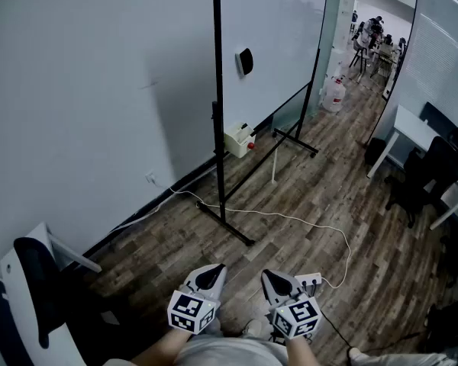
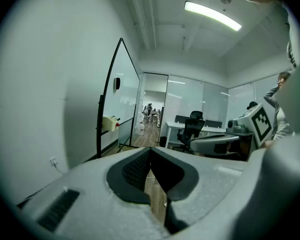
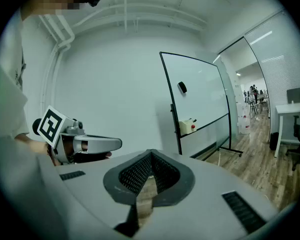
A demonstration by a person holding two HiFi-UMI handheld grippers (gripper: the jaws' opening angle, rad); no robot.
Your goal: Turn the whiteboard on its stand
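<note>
Standing whiteboard (image 1: 271, 36): up in the top middle of the head view it sits, upright on its black stand (image 1: 218, 166), close along the pale wall (image 1: 84, 90). Nobody is touching it!
Whiteboard from the grippers: the left gripper view catches it nearly edge-on, left of centre (image 2: 122, 91); the right gripper view has it right of centre (image 3: 200, 94).
Eraser (image 1: 245, 61): dark, stuck to the board face, upper part.
Beige box (image 1: 237, 139): on the stand's low rail, a red bit at its right end.
Left gripper (image 1: 212, 271): bottom centre of the head view, tilted a little downward, well apart from the stand. Its jaws are pressed together with nothing between them, only floorboards showing behind (image 2: 150, 153).
Right gripper (image 1: 270, 278): just beside the left one, to its right, same slight downward tilt. Its jaws meet at the tip too, and it carries nothing (image 3: 150, 155).
White cable (image 1: 305, 223): snakes over the wood floor (image 1: 343, 197) from the stand's foot towards a power strip (image 1: 309, 282) near the right gripper.
Water jug (image 1: 333, 94): on the floor past the board's far end.
White desk (image 1: 414, 126): right edge, dark office chairs (image 1: 431, 175) beside it.
</note>
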